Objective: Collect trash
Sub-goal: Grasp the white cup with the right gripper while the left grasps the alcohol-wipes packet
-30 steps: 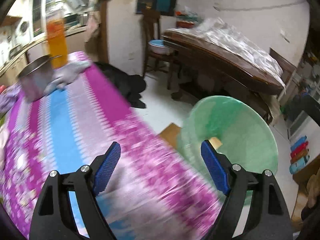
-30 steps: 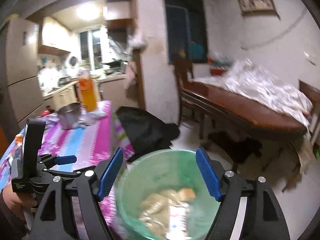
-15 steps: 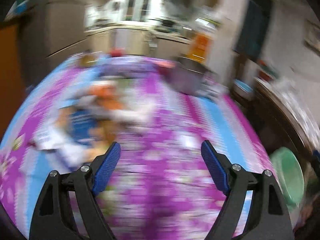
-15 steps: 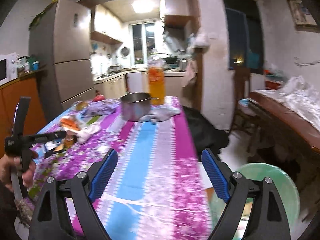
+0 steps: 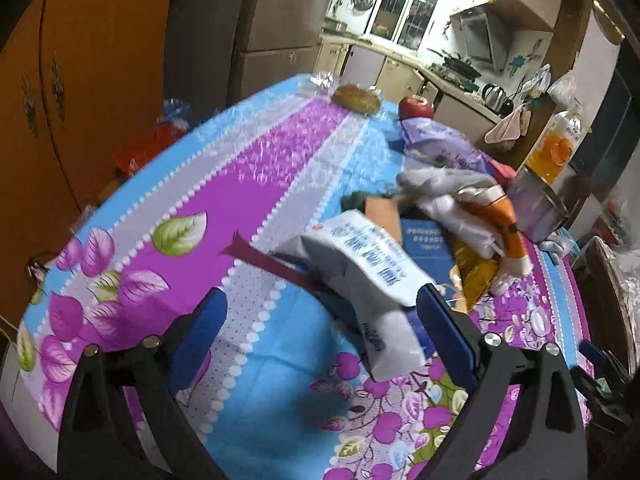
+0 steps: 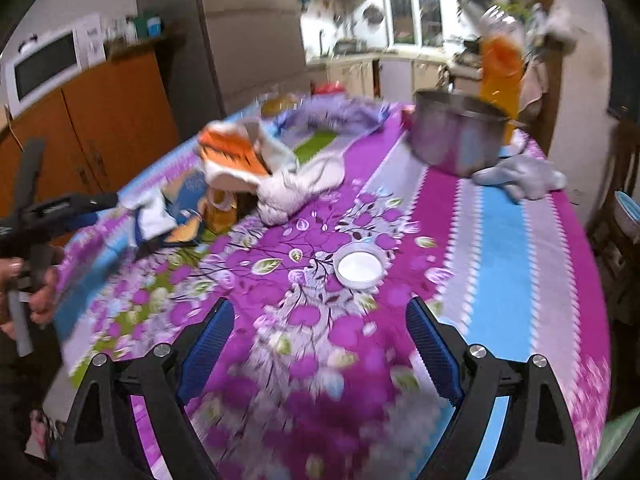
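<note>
A heap of trash lies on the flowered tablecloth (image 5: 256,184): a white wrapper with blue print (image 5: 372,268), a blue packet (image 5: 424,236), an orange-and-white bag (image 5: 492,216) and a yellow wrapper (image 5: 476,268). My left gripper (image 5: 320,336) is open and empty, just in front of the white wrapper. My right gripper (image 6: 320,340) is open and empty above the cloth, short of a small white lid (image 6: 359,266). The heap also shows in the right wrist view (image 6: 240,168), with the left gripper (image 6: 60,212) beside it.
A steel pot (image 6: 456,136), an orange drink bottle (image 6: 500,52) and a grey cloth (image 6: 520,178) stand at the table's far right. A purple bag (image 5: 436,140), a red apple (image 5: 416,106) and bread (image 5: 356,98) lie at the far end. Orange cabinets (image 5: 60,80) flank the left.
Both grippers swung left from the green bin beside the table to the tabletop. The left one now faces the trash heap, the right one the white lid. Both stayed open.
</note>
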